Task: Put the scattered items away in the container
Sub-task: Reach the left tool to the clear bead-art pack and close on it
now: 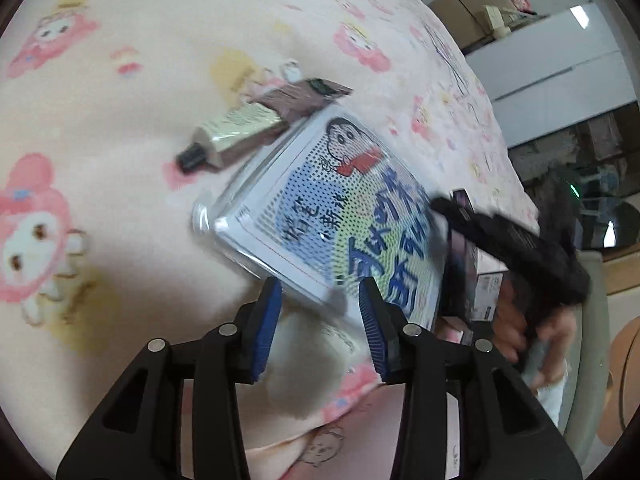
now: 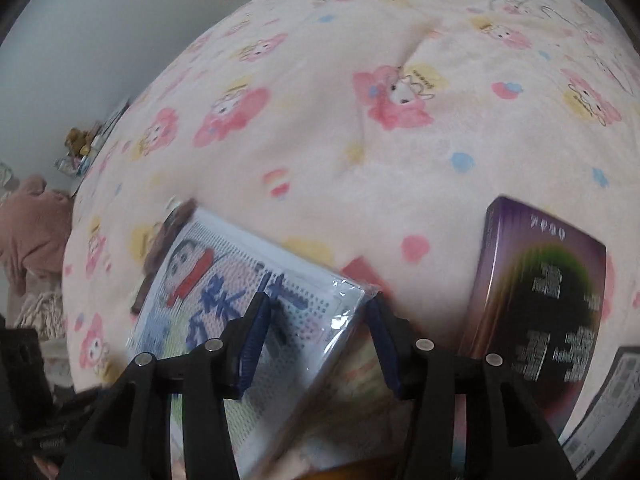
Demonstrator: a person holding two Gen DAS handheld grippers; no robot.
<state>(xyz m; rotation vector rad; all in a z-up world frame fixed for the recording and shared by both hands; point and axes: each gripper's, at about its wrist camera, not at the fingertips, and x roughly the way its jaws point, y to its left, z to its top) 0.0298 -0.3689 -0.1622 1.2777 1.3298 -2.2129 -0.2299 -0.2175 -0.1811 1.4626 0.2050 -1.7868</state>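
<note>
Item: flat plastic-wrapped cartoon-print card pack (image 1: pixel 332 208), lying on pink cartoon-patterned blanket (image 1: pixel 120 80), against cream squeeze tube (image 1: pixel 236 132).
Handling: probably light, stiff, slippery film; pinch a free edge.
Left gripper (image 1: pixel 320 312): spread, near edge.
Right gripper (image 2: pixel 316 340): spread, straddling corner.
Container: unseen.

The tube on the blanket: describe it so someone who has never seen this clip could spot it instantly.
Start from the pink cartoon-print blanket and find the plastic-wrapped cartoon booklet lying near its middle. Along the booklet's far edge lies a small squeeze tube. Unlike the flat booklet and the purple box, it is rounded, with a cream body, a brown crimped end and a black cap.
</note>
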